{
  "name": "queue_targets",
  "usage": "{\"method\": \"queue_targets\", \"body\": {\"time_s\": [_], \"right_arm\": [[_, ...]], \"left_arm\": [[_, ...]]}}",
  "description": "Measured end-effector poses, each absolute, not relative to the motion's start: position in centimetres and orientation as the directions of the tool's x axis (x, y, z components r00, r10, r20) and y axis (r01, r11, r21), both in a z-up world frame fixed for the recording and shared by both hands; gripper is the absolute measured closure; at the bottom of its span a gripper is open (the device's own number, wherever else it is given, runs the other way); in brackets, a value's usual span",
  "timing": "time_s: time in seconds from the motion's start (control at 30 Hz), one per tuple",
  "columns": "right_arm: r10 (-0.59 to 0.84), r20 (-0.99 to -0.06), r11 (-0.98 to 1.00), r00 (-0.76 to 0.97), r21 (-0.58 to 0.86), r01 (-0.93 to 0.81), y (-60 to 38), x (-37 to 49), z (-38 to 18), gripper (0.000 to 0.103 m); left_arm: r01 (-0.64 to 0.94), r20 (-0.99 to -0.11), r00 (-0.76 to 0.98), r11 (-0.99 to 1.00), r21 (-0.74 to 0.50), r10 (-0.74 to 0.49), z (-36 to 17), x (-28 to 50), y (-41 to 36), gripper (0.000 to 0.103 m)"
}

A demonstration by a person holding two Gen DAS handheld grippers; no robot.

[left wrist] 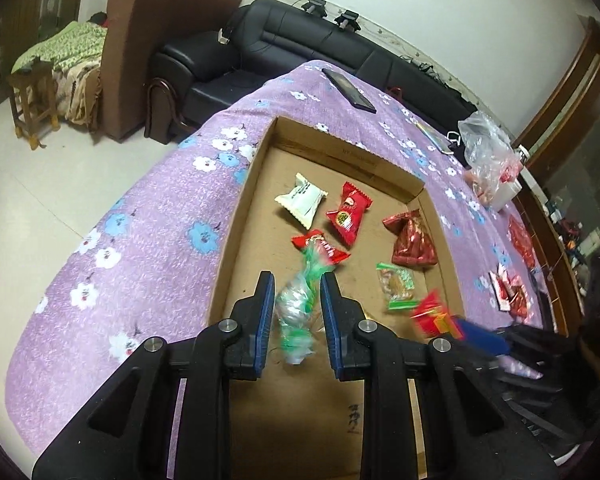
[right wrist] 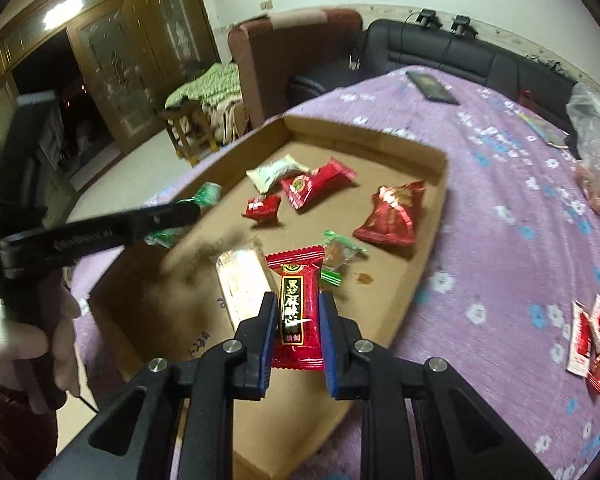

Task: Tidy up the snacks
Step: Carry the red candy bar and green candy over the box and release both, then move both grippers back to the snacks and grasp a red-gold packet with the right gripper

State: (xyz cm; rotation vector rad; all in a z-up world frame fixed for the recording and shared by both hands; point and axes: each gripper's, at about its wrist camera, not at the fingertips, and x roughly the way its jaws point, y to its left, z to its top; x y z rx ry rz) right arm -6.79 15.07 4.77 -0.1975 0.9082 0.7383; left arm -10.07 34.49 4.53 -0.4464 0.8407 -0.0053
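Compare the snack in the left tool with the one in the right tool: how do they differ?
The green-and-clear twist-wrapped snack is see-through and blurred; the red packet is opaque with gold characters. The first has bunched, twisted ends, the second flat crimped edges. Both are clamped between blue pads above the cardboard tray.

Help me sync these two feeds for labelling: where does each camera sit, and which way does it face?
Left wrist: on the left gripper, looking down into the cardboard tray; its fingers hold a green-and-clear snack.
Right wrist: on the right gripper, facing the tray; it holds a red snack packet; a hand shows.
Shared: tray, purple tablecloth, black sofa.
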Motion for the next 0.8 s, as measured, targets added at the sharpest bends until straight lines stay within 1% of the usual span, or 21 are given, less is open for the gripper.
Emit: {"method": "queue_targets", "body": {"time_s": [0.17, 0.3, 0.37, 0.43, 0.47, 0.57, 0.7, 0.8], "right_arm": [[0.471, -0.796, 0.759, 0.379, 0.147, -0.634, 16.2, -5.4, 3.2, 0.079], [0.498, -0.784, 0.756, 0.369, 0.184, -0.628, 15.7, -5.3, 3.5, 0.078], [0.513, -0.769, 0.755, 0.381, 0.194, -0.626, 14.8, -5.8, 4.2, 0.073], [0.526, -0.750, 0.758, 0.401, 0.200, -0.621, 13.9, -6.2, 5.1, 0.064], [0.532, -0.738, 0.762, 0.414, 0.204, -0.615, 13.1, -6.5, 5.5, 0.062], [0.542, -0.706, 0.777, 0.456, 0.214, -0.591, 10.5, -7.1, 6.6, 0.056], [0.529, -0.661, 0.814, 0.532, 0.218, -0.539, 5.9, -7.7, 7.7, 0.043], [0.501, -0.640, 0.849, 0.583, 0.232, -0.474, 1.3, -8.0, 8.0, 0.042]], "left_arm": [[-0.152, -0.701, 0.684, 0.900, -0.408, -0.202, 5.2, -10.8, 33.9, 0.081], [-0.143, -0.691, 0.693, 0.901, -0.410, -0.204, 6.1, -12.0, 33.2, 0.081], [-0.146, -0.692, 0.692, 0.898, -0.415, -0.208, 6.4, -12.4, 32.8, 0.081], [-0.142, -0.687, 0.692, 0.892, -0.430, -0.222, 6.6, -12.7, 32.3, 0.081], [-0.136, -0.683, 0.693, 0.889, -0.437, -0.230, 6.8, -12.8, 32.0, 0.081], [-0.104, -0.668, 0.691, 0.876, -0.472, -0.278, 7.3, -12.8, 30.8, 0.081], [-0.074, -0.680, 0.645, 0.857, -0.510, -0.349, 7.2, -12.4, 28.4, 0.081], [-0.052, -0.670, 0.641, 0.849, -0.525, -0.375, 7.4, -12.8, 26.6, 0.081]]}}
